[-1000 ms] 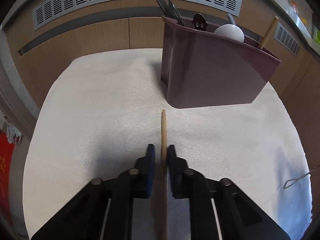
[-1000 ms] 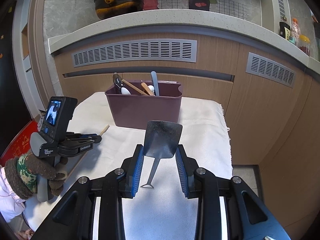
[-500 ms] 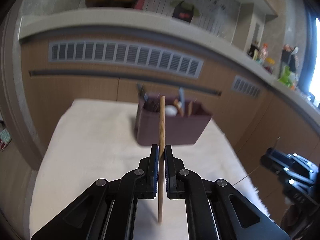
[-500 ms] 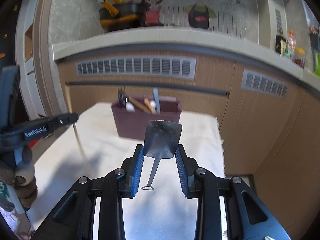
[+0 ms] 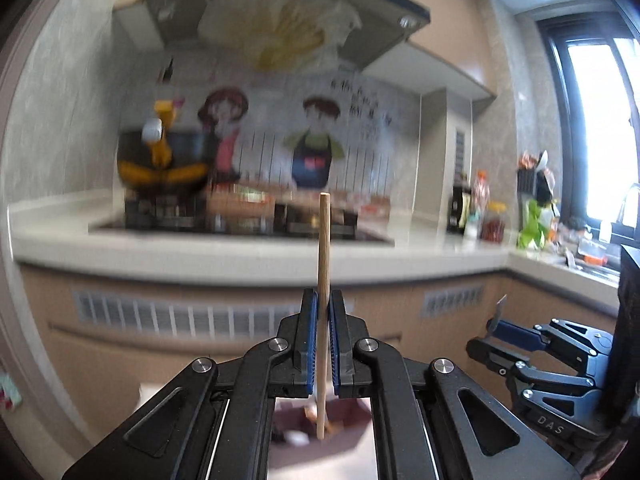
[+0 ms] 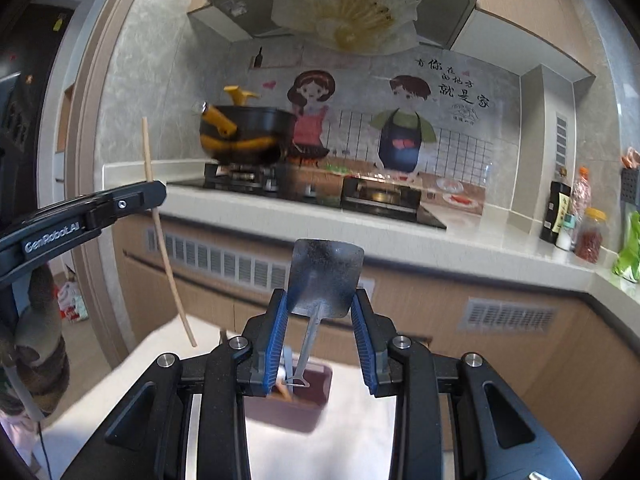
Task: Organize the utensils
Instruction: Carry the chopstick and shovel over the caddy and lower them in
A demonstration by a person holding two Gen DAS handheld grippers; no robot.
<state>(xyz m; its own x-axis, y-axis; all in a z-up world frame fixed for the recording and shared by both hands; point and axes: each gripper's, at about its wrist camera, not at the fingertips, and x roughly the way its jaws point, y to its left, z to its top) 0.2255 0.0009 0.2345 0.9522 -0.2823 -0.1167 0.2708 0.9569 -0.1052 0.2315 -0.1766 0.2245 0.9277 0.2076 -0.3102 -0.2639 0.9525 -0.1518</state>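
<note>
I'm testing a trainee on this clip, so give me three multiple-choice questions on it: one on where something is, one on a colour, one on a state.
1. Where is the purple utensil bin?
A. On the stove
B. Below both grippers, on the white cloth
C. On the counter by the window

2. What colour are the pads on the fingers?
A. Blue
B. Red
C. Green

3. How does the left gripper hold the wooden chopstick?
A. Lying flat
B. Dropped
C. Upright, pinched mid-shaft

Answers: 1 B, the bin shows under the right gripper and its metal spatula. 2 A, blue pads line the fingers. 3 C, the stick stands vertical in the shut fingers.
</note>
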